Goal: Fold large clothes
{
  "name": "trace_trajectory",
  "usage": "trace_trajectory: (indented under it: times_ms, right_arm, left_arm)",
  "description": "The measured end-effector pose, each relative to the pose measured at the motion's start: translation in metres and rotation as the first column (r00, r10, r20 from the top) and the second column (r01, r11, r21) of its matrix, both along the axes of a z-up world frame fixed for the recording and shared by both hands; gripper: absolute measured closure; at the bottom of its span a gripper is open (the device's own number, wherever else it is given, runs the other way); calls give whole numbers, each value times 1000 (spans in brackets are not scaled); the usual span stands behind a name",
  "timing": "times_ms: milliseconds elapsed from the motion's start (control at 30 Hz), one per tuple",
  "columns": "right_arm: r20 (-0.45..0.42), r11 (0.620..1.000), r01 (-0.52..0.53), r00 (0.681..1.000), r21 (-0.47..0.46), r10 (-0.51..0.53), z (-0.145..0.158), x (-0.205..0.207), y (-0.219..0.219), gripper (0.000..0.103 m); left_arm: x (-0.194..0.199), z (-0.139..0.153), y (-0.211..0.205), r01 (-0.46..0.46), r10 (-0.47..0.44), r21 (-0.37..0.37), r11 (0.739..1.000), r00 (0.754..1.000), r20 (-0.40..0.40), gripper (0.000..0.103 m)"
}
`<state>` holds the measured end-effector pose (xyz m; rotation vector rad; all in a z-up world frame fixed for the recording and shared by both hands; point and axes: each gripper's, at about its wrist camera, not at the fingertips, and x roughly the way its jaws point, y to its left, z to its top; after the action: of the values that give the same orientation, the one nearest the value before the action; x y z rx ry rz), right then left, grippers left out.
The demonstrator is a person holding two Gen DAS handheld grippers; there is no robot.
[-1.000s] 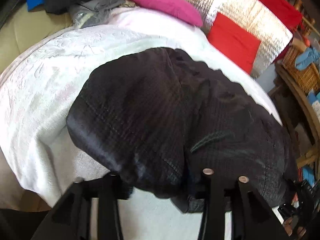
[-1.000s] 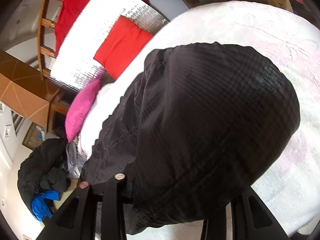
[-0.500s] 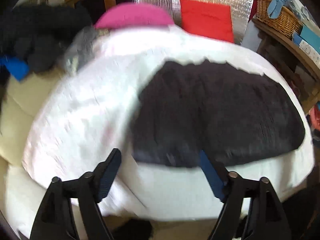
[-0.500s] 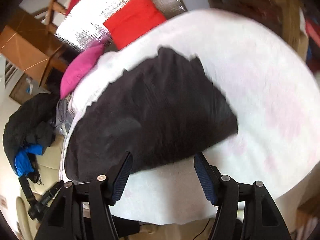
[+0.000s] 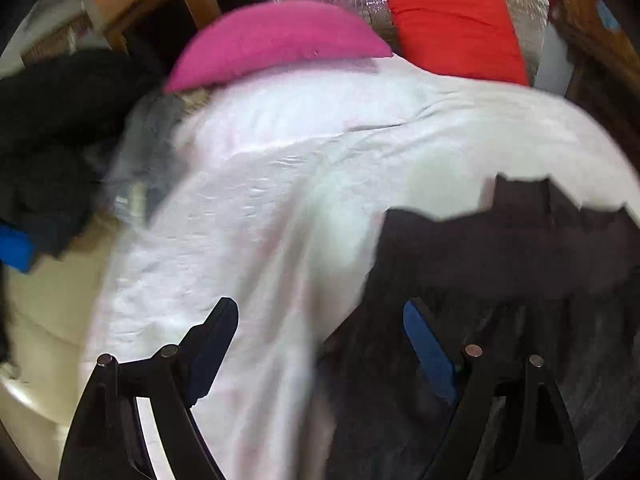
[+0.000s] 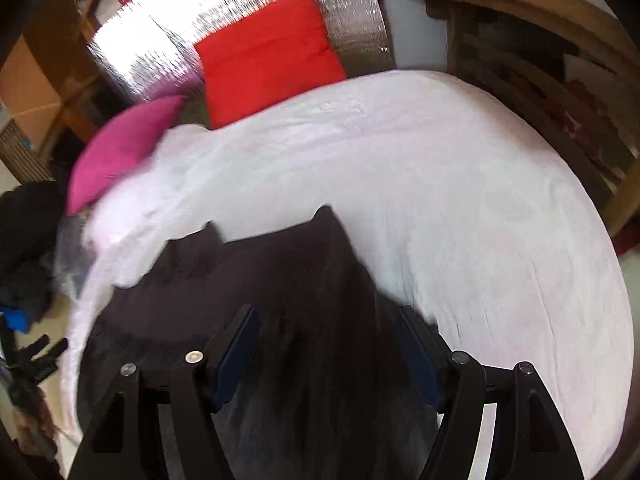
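So the dark garment [image 6: 304, 300] is lying on the white bedcover [image 6: 460, 200], already bunched into a rough folded shape with a jagged far edge. From the right gripper [image 6: 326, 354] it sits straight ahead and underneath, running between the spread fingers and off to that gripper's left. From the left gripper [image 5: 320, 348] it's off to the right, with the right-hand finger [image 5: 430, 350] over the cloth and the other finger over bare cover.

Both grippers are wide apart and holding nothing; no fabric is pinched in either one. Both views are pretty smeared, so I can't make out seams or which edge is a hem.

My read: this is a between-folds moment, the garment laid down and let go, with another fold or a tidy-up still to do. The next move probably calls for picking out two corners of the near edge, closing on a single layer each, and carrying them over evenly.

Further out past the garment: a pink pillow [image 5: 276, 42], a red cushion [image 6: 268, 56] against a silvery panel [image 6: 240, 12], and a dark clothes pile [image 5: 52, 136] off the left gripper's left.
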<state>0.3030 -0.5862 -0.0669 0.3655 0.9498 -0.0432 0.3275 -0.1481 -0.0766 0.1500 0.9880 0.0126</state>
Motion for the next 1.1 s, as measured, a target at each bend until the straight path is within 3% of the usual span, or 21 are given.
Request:
trace_trajectory:
  times_ms: [133,300,333,367,400,433,467,500,533,633,800,867,1000,1033,1067,1100]
  right_arm:
    - [-82,1000,0,997,-31,-3,-30,58,-8,29]
    - [-165,998,-70,984,-6,68,-55,95,-8,30]
    - [-169,996,-91,982,-11,88,-57,94,-6,34]
    - [-165,992,-121,980,-26,115,-58,94,-2,53]
    - [-163,989,-145,977,-36,137,-58,94,1,67]
    - [-163,982,-174,974,-70,161,-57,93,7,68]
    - [-156,976,-187,973,-109,169,-54,92,11,77]
    - [-154,970,-202,972,-139,180,-52,90,14,86]
    - [-150,957,-214,971,-195,187,-48,87,19,86]
    - [-102,944,-214,976,-252,194,-35,82,23,89]
    - [10,935,-171,983,-312,184,-9,78,24,94]
    - [34,945,-129,989,-300,145,-12,81,18,94]
    - [-52,964,-105,994,-245,95,-55,92,9,94]
    - [-80,970,-113,992,-215,97,-66,92,7,94]
    - [-76,979,-104,993,-175,92,-70,88,3,92]
    - [-55,985,-94,995,-144,86,-67,84,-1,90]
  left_arm:
    - [34,-14,-8,4,-10,-133,991,999,-40,18]
    - [60,-32,-28,30,-44,-177,984,996,-74,18]
    - [63,-36,-30,41,-57,-187,981,995,-81,22]
    - [67,-41,-32,66,-86,-203,977,992,-92,40]
    - [70,-47,-35,88,-115,-211,973,986,-119,52]
    - [71,-52,-35,87,-117,-205,975,983,-141,70]
    - [71,-56,-33,78,-108,-189,979,982,-153,83]
    - [70,-58,-31,85,-113,-184,979,983,-145,91]
    - [69,-57,-29,89,-116,-191,978,984,-136,99]
    - [66,-42,-19,85,-108,-244,966,991,-81,101]
    - [68,-3,-11,36,-25,-141,989,996,81,102]
    - [72,-11,-9,26,-18,-152,988,998,52,102]
    - [49,-38,-18,39,-46,-154,987,998,-45,101]
    - [41,-41,-20,42,-54,-162,986,996,-70,91]
    - [30,-44,-21,40,-58,-172,984,994,-98,64]
    - [17,-45,-20,27,-47,-178,984,993,-108,47]
